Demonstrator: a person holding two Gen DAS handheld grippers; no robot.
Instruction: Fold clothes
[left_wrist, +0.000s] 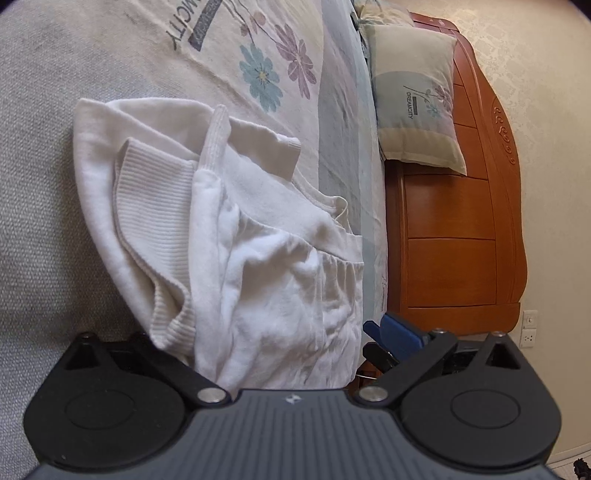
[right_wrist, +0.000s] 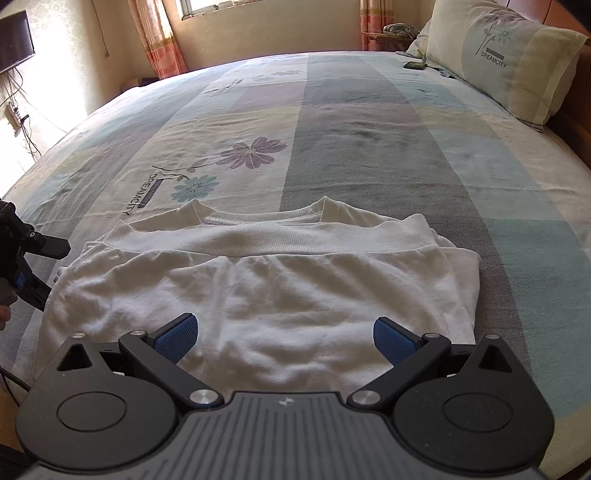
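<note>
Sweatshirt (right_wrist: 258, 295) folded hem-to-collar, flat on bed (right_wrist: 369, 129) for squaring. Right gripper (right_wrist: 286, 338) fingers spread, empty above near edge. Left gripper (right_wrist: 33, 266) fingers apart beside left edge.

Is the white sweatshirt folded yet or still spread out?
Folded: the white sweatshirt lies doubled, ribbed hem up near the collar.
</note>
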